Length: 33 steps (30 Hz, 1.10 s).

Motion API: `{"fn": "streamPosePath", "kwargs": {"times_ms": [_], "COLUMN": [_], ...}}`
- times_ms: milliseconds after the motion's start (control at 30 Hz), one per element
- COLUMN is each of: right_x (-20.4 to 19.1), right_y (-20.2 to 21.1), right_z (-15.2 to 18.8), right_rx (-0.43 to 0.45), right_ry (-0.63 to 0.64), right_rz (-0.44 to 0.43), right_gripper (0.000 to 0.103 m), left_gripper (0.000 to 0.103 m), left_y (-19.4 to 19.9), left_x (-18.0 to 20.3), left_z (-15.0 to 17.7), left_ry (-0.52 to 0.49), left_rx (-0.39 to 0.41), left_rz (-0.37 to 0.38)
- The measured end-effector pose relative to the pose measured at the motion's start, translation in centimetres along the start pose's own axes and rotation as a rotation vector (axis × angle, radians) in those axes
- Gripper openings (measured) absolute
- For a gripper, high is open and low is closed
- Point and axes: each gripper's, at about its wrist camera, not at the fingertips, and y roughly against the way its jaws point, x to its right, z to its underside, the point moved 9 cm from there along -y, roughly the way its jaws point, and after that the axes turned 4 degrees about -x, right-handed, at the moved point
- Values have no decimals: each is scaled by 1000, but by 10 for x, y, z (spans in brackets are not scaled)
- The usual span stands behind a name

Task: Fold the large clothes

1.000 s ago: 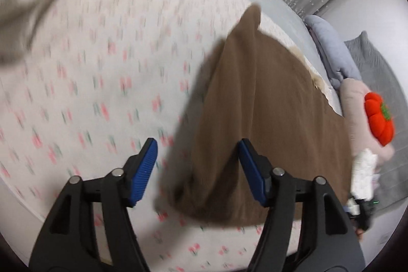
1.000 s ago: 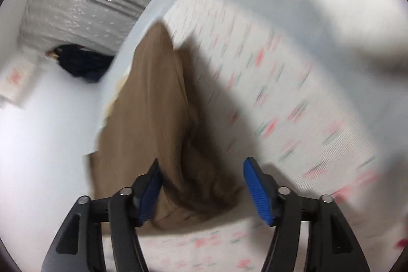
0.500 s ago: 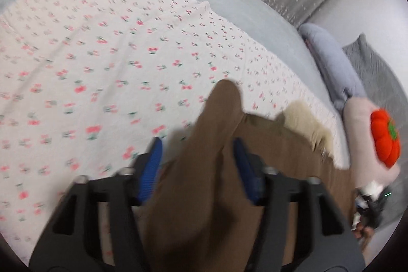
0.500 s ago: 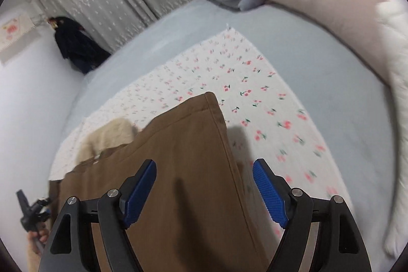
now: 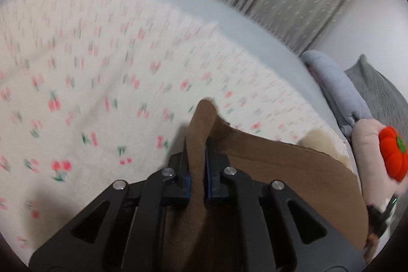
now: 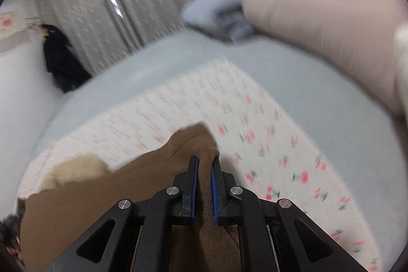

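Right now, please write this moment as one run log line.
left gripper: shut on brown garment | right gripper: shut on brown garment | both just closed | under: cherry-print blanket

Left gripper [image 5: 195, 144]: angled downward, blue-padded jaws just closed, brought nearly together and pinching a fold of brown garment [image 5: 293, 170] between them. Right gripper [image 6: 204, 165]: angled downward likewise, jaws just closed to a narrow gap, clamped on another raised fold of the same cloth. Black finger frames low in both wrist views.
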Motion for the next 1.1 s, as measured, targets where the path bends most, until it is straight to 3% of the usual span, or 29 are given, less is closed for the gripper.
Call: {"fn": "streamPosePath", "kwargs": {"times_ms": [100, 200, 233, 300, 333, 467, 633, 733, 933, 1033, 1100], "right_x": [26, 28, 26, 28, 29, 15, -49, -78, -84, -78, -60], "right_y": [-28, -25, -22, -10, 1, 55, 95, 97, 100, 107, 106], "right_z": [11, 11, 11, 7, 5, -3, 28, 57, 105, 124, 141], "right_rx": [-90, -92, -95, -96, -81, 12, -27, -87, -181, -200, -237], "right_ry": [-131, -132, -125, -102, -85, 14, 128, 175, 176, 182, 206], "right_rz": [-43, -36, -23, 21, 45, 100, 7, -23, 16, 18, 70], "right_gripper": [12, 16, 21, 30, 34, 64, 69, 72, 72, 76, 76], "left_gripper": [18, 27, 31, 45, 47, 59, 74, 78, 78, 83, 84], "left_y": [-3, 0, 3, 21, 35, 88, 115, 113, 102, 111, 124], "left_x": [-9, -8, -8, -14, -15, 5, 68, 91, 77, 54, 30], "left_z": [-3, -3, -4, -9, -12, -9, 32, 67, 134, 147, 148], "left_ry": [45, 25, 15, -9, -20, -34, -114, -166, -169, -241, -200], "left_rx": [-6, -15, -19, -2, 17, 54, 6, -38, -172, -179, -161], "left_rz": [4, -70, -95, -219, -259, -212, -60, -42, -121, -260, -327]}}
